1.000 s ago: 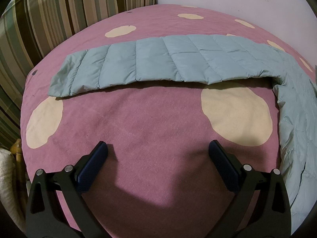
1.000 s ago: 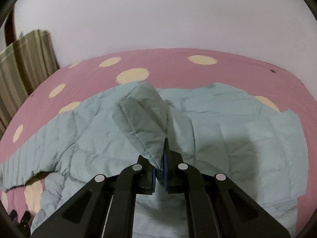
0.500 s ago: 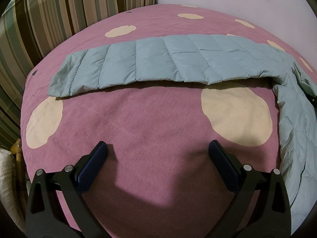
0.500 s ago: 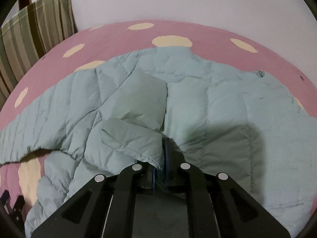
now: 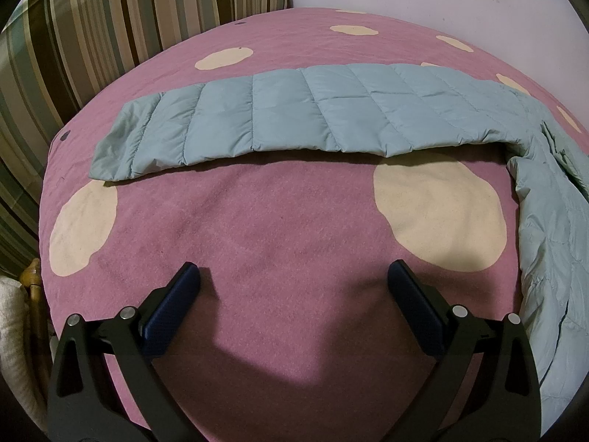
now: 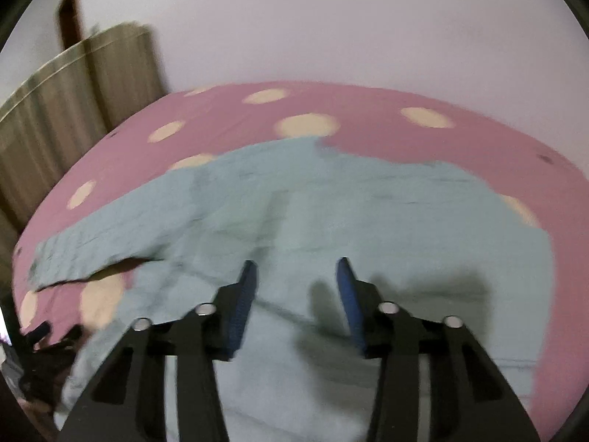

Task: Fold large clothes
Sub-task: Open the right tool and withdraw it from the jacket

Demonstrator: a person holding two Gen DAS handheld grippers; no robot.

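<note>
Altogether one jacket (image 5: 331, 110), two grippers, both empty

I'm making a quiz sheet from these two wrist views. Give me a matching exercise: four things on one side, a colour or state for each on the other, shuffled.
Things:
1. quilted jacket
2. bed cover
3. striped curtain
4. left gripper

Descriptions:
A. pink with cream spots
B. jaws wide apart, nothing between them
C. pale blue-green, sleeve stretched out flat
D. brown, green and cream bands

Pairs: 1-C, 2-A, 3-D, 4-B
</note>
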